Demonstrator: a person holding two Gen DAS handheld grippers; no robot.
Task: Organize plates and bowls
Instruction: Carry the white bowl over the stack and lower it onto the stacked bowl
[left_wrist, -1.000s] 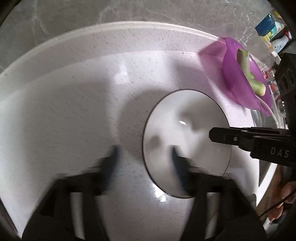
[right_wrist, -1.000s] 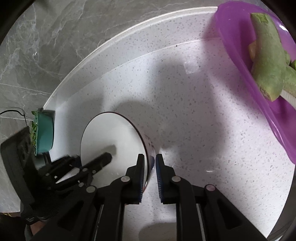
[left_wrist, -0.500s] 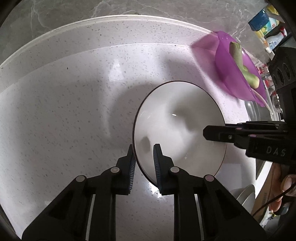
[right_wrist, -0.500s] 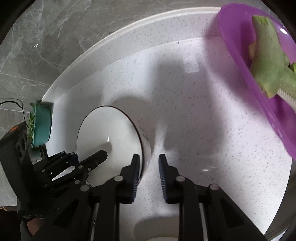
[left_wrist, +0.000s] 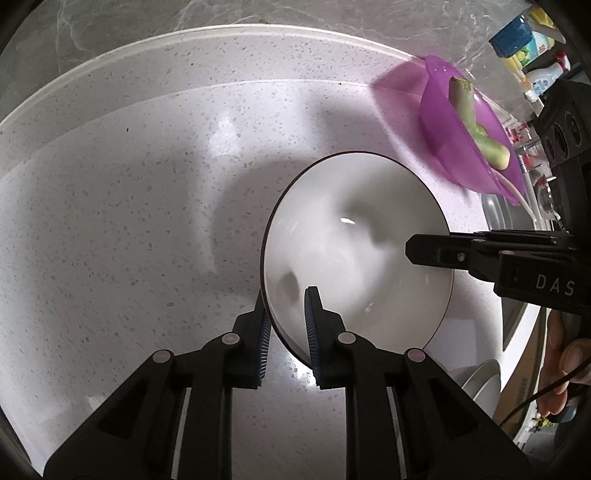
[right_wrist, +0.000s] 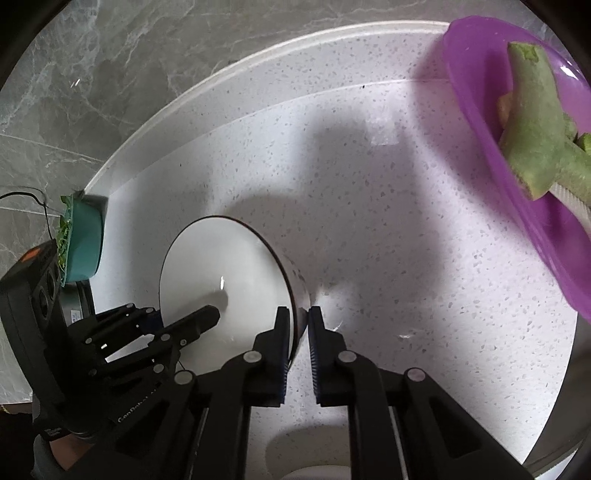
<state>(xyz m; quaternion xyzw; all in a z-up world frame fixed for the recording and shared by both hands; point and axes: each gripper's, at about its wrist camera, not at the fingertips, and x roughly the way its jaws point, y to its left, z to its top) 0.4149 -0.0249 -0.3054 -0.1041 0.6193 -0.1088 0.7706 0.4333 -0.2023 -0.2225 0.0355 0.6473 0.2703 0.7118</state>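
The left gripper (left_wrist: 286, 317) is being held steeply downward, its two blue-padded fingers (left_wrist: 312, 325) being pressed on the near rim of a white bowl (left_wrist: 354, 236) after its jaws have just been closing. The right gripper (right_wrist: 298, 332) is likewise being angled down, its jaws having just been closing and being clamped on the opposite rim. Part of a hand (left_wrist: 565, 373) is being glimpsed behind the right gripper in the left wrist view.
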